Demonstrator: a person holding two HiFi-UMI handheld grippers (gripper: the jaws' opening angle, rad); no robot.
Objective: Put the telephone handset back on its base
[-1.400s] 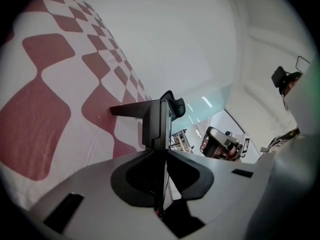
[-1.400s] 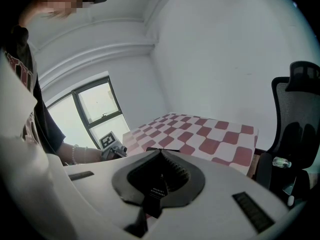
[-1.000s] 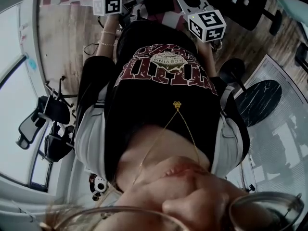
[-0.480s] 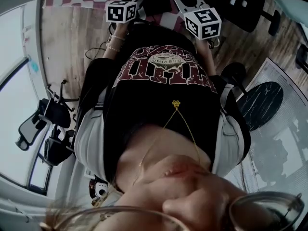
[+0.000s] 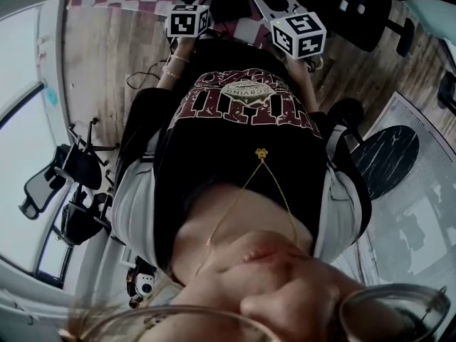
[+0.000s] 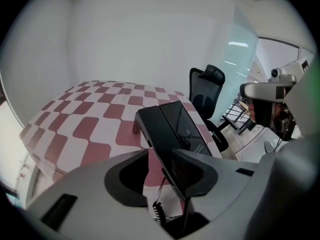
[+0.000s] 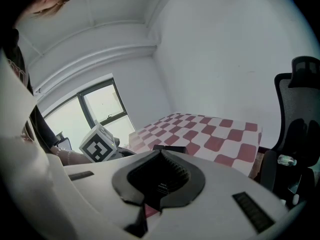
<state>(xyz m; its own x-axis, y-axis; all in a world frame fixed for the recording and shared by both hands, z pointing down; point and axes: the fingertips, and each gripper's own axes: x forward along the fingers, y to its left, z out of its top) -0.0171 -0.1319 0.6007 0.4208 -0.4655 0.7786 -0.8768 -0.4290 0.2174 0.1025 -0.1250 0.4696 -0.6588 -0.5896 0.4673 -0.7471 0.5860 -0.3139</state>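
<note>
A black telephone lies on the red-and-white checked tablecloth, with its long handset resting along the base's left side. Its coiled cord hangs at the near end. My left gripper is open, and the phone's near end shows in the gap between its jaws. The right gripper is shut with nothing in it, and only a dark edge of the phone shows over its jaws. In the head view both marker cubes flank the phone.
A black office chair stands past the table's far corner, and the right gripper view has one at its right edge. More chairs and a round dark table stand on the floor behind the person. A window is to the left.
In the head view the left gripper's cube has moved right, closer to the phone. The right gripper's cube has shifted slightly up and left.
</note>
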